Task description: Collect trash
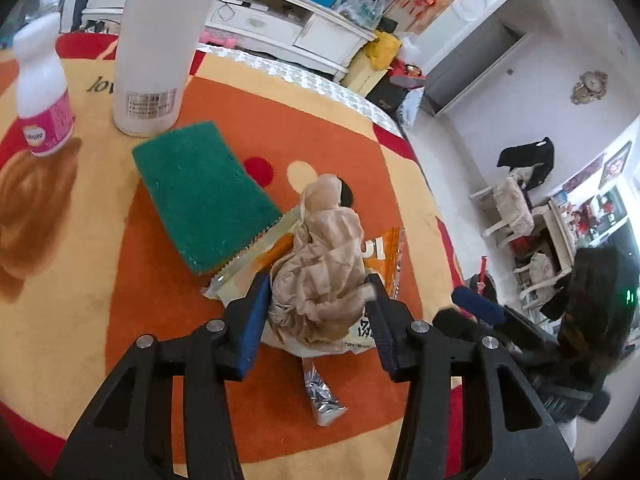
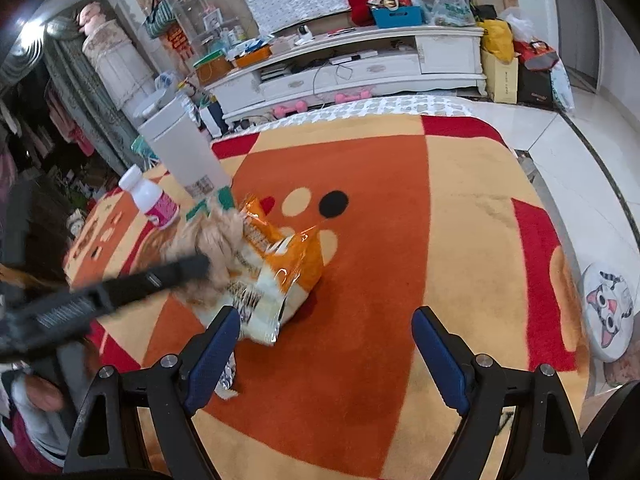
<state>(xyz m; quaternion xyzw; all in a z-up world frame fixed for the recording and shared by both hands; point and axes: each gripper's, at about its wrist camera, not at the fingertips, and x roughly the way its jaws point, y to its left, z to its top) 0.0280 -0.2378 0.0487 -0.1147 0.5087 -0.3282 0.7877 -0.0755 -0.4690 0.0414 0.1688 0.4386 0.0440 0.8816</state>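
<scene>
Left wrist view: crumpled brown paper (image 1: 320, 264) between the left gripper's (image 1: 318, 300) parted jaws, atop an orange snack wrapper (image 1: 386, 256).

Table top: the orange, red and cream patterned tablecloth (image 1: 100, 240) fills the left and middle of the left wrist frame.
Upper left: the small white plastic bottle with a pink label (image 1: 42, 92) stands left of the tall white cylindrical flask (image 1: 160, 44).
Middle: the green rectangular scouring pad (image 1: 204, 196) lies just below the flask, its lower edge touching the orange and white snack wrapper (image 1: 384, 252).
Lower middle: the crumpled brown paper (image 1: 320, 276) lies on the wrapper, between the fingers of the left gripper (image 1: 316, 296).
Bottom: the crinkled silver foil scrap (image 1: 320, 396) lies below the wrapper.
Right wrist frame: the right gripper (image 2: 326, 330) sits low, the wrapper at its left finger.
</scene>
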